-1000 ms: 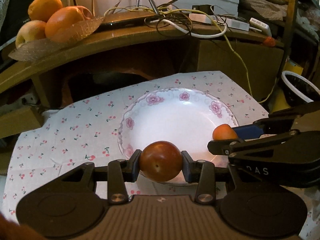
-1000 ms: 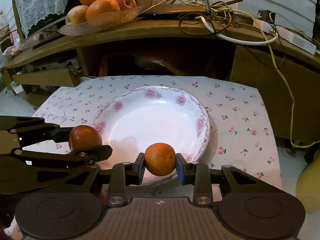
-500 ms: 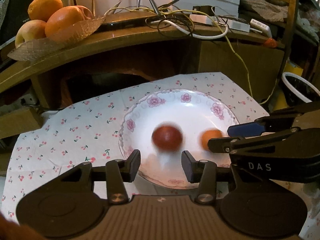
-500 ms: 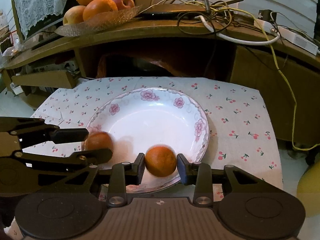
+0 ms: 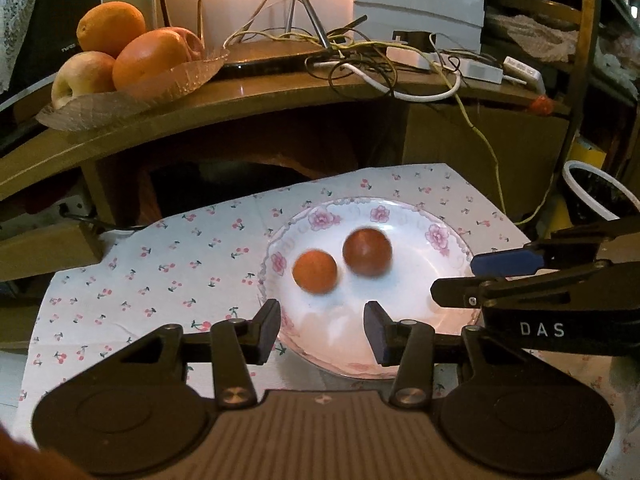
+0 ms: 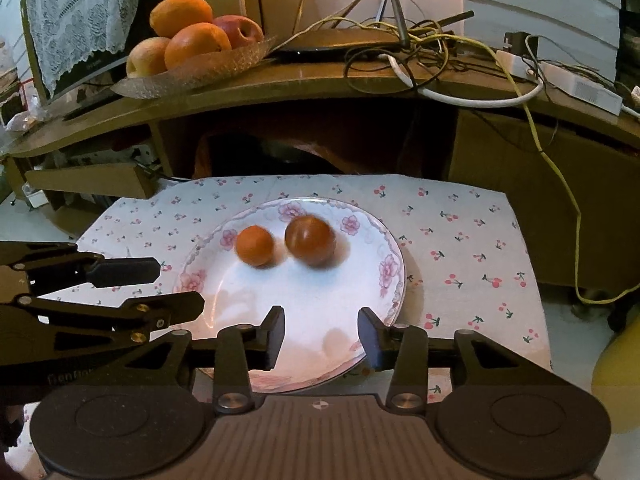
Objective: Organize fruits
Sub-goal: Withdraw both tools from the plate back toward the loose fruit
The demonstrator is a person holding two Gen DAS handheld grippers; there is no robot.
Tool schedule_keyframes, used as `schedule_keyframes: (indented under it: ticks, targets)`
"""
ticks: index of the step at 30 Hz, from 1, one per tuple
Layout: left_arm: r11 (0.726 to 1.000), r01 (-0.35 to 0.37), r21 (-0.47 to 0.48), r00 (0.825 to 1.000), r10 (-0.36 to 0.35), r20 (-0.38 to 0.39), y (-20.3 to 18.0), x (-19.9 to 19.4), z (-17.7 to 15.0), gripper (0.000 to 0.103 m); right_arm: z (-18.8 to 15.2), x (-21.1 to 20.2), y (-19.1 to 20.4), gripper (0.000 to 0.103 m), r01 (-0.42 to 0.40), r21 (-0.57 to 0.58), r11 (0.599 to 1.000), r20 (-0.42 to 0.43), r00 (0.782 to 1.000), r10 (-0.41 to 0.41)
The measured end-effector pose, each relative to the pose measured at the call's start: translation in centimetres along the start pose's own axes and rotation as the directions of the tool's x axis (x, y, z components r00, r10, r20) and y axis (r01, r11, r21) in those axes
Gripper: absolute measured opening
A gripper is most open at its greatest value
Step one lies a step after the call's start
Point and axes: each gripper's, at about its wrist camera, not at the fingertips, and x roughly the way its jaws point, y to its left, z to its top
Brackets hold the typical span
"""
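A white plate with pink flowers (image 5: pixel 448 236) (image 6: pixel 384 276) sits on a cherry-print cloth. Two loose fruits lie in it, both blurred: a dark red round fruit (image 5: pixel 367 252) (image 6: pixel 310 240) and a smaller orange fruit (image 5: pixel 315 272) (image 6: pixel 255 245) to its left. My left gripper (image 5: pixel 322 330) is open and empty at the plate's near rim; it also shows in the right wrist view (image 6: pixel 168 288). My right gripper (image 6: pixel 320 334) is open and empty at the near rim, seen from the left wrist view (image 5: pixel 460 280) on the right.
A wooden shelf (image 5: pixel 280 96) behind the cloth carries a glass dish of oranges and apples (image 5: pixel 120 56) (image 6: pixel 192 48) and tangled cables (image 5: pixel 384 72). A dark bin with a white rim (image 5: pixel 596 192) stands at the right. A yellow object (image 6: pixel 620 376) is at the lower right.
Both grippers opened and let go of their fruits. The red and orange fruits dropped into the plate and rolled toward its middle. Both grippers drew back a little.
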Motion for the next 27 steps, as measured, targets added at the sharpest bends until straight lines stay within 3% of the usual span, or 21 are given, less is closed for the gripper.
schedule_keyframes:
  ticks: [15, 24, 27]
  targets:
    - [1.0, 0.024, 0.013, 0.999, -0.023, -0.035, 2.4, -3.2, -3.0, 0.051, -2.1, -1.0, 1.9, 0.043, -0.095, -0.012, 0.995, -0.074, 0.993, 0.094]
    - [0.993, 0.09, 0.076, 0.994, -0.085, -0.074, 3.4, -5.8, -5.6, 0.051, -4.3, -1.7, 4.5, 0.044, -0.194, -0.072, 0.978, -0.159, 0.971, 0.181]
    - [0.99, 0.112, 0.088, 0.99, -0.104, -0.093, 4.0, -6.2, -6.6, 0.051, -4.5, -1.8, 5.2, 0.05, -0.214, -0.104, 0.971, -0.171, 0.966, 0.195]
